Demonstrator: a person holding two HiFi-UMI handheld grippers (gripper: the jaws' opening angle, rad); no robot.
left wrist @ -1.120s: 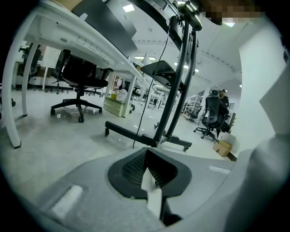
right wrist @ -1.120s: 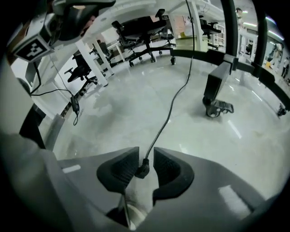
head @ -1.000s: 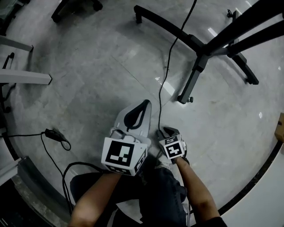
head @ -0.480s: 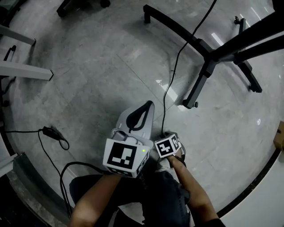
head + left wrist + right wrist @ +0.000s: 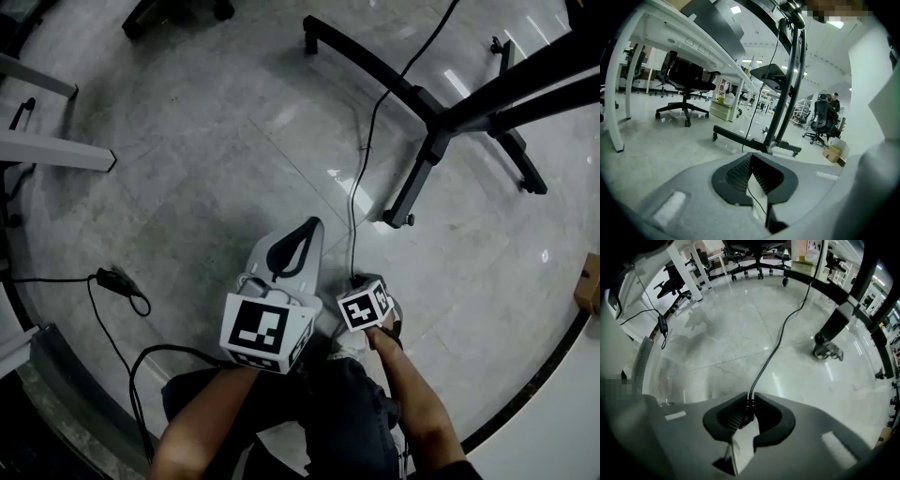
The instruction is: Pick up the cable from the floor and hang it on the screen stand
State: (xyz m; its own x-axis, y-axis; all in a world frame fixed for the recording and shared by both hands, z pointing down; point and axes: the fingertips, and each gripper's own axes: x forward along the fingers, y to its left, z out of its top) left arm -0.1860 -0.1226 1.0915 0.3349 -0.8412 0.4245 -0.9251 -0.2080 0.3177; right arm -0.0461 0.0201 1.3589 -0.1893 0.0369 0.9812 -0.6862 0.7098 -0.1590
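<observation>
Head view: black cable (image 5: pixel 361 169) runs down-frame from the screen stand (image 5: pixel 427 150) to the right gripper (image 5: pixel 358 279), lower centre. Left gripper view: left gripper (image 5: pixel 750 156), jaws pressed together, empty. Right gripper view: jaws, just closing, pinch the cable.

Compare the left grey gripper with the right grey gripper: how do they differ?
The right grey gripper has just been closing and its fingers pinch the thin black cable; the left grey gripper is shut on nothing. The right points steeply at the floor, the left more level. Both are shut.
</observation>
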